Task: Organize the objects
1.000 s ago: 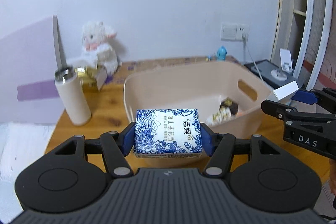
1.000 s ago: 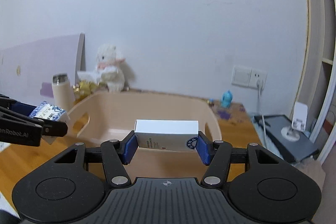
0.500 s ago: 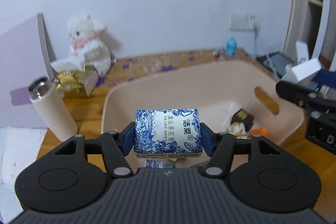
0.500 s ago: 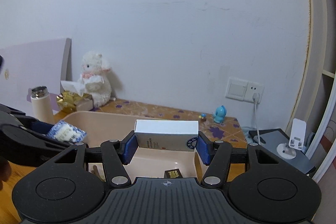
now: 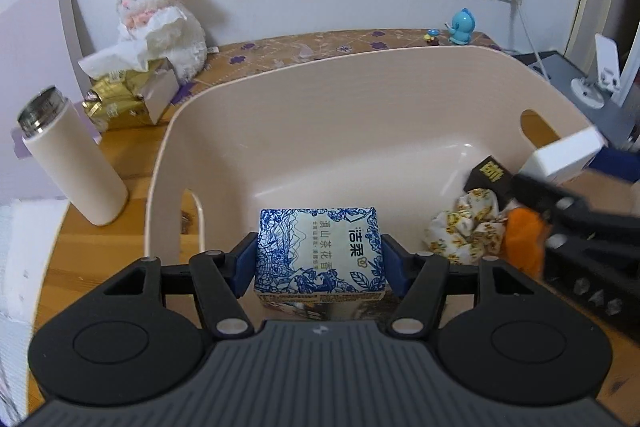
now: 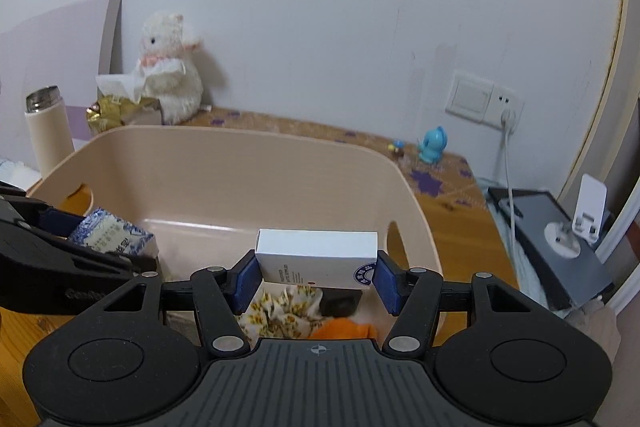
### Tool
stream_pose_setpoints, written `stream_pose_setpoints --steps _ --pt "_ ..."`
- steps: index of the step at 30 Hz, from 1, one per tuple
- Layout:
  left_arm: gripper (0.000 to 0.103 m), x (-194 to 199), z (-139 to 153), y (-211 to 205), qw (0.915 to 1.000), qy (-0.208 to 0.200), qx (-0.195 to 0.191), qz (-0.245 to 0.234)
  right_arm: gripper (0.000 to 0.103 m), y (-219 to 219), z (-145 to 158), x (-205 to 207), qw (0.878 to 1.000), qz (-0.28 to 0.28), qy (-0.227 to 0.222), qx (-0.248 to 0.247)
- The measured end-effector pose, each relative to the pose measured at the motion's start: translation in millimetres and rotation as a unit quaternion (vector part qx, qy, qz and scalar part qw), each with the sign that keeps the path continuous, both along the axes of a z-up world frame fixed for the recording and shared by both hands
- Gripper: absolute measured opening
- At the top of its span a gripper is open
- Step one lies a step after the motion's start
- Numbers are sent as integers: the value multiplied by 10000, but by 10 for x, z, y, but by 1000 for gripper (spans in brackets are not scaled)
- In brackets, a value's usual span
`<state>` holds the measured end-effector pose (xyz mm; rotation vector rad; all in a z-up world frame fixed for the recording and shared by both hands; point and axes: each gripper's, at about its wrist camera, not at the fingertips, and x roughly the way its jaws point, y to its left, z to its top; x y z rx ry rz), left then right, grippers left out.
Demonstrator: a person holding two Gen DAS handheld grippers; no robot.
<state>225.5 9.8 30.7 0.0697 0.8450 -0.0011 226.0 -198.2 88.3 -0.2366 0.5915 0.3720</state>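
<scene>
The left gripper (image 5: 320,259) pinches a blue-and-white tissue pack (image 5: 320,255) between its pads, held over the near side of the beige bin (image 5: 360,107). The right gripper (image 6: 316,281) clamps a white box (image 6: 316,257) above the bin's right end. Inside the bin at 3 o'clock lie a floral cloth (image 5: 464,227), an orange item (image 5: 522,241) and a dark packet (image 5: 490,175). A flask (image 5: 72,155) stands at 9 o'clock outside the bin, a plush lamb (image 5: 160,15) at 11.

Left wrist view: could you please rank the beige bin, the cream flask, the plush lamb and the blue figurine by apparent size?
1. Beige bin
2. Cream flask and plush lamb: alike, and the flask is nearer, so unranked
3. Blue figurine
</scene>
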Motion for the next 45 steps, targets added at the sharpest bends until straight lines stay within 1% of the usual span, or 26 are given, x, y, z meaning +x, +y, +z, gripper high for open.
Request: stream_pose_setpoints --steps 1,3,6,9,11,12,13,16,24,27,32,38,42,45 --pt "67 1 13 7 10000 -8 -42 12 65 -11 -5 -4 10000 -4 10 7" --pt "79 -22 56 7 9999 -99 -24 45 72 -46 27 -20 10000 -12 -5 23" --pt "80 -81 151 12 9997 -233 -61 80 79 -115 96 -69 9999 -25 -109 53" --pt "83 -144 239 18 9994 -300 -153 114 80 -185 156 -115 9998 -56 -124 125" --pt "84 -192 287 -1 9993 -351 -116 115 82 -233 198 -152 9997 -79 -116 193" --pt "84 -222 309 -15 9992 -375 -94 100 85 -258 220 -175 9996 -88 -128 224" --pt "84 -256 331 -27 9991 -394 -75 97 86 -282 239 -203 9993 -137 -210 285" --pt "84 -367 386 -39 9989 -456 -80 112 89 -354 313 -316 9989 -186 -272 318" --pt "84 -735 509 -47 9982 -585 -44 108 96 -502 459 -627 9989 -178 -177 401" --pt "84 -885 560 -39 9981 -585 -103 153 98 -538 513 -771 9988 -129 -218 415" --pt "84 -1154 656 -39 9977 -624 -140 212 100 -616 602 -1004 9989 -1 -214 411" --pt "84 -1415 767 -61 9975 -666 -142 190 103 -707 688 -1220 9988 23 -277 396" --pt "84 -1569 835 -78 9972 -713 -101 182 103 -796 728 -1317 9987 82 -273 423" --pt "84 -1690 864 -69 9970 -722 -175 196 103 -845 749 -1389 9987 73 -270 425"
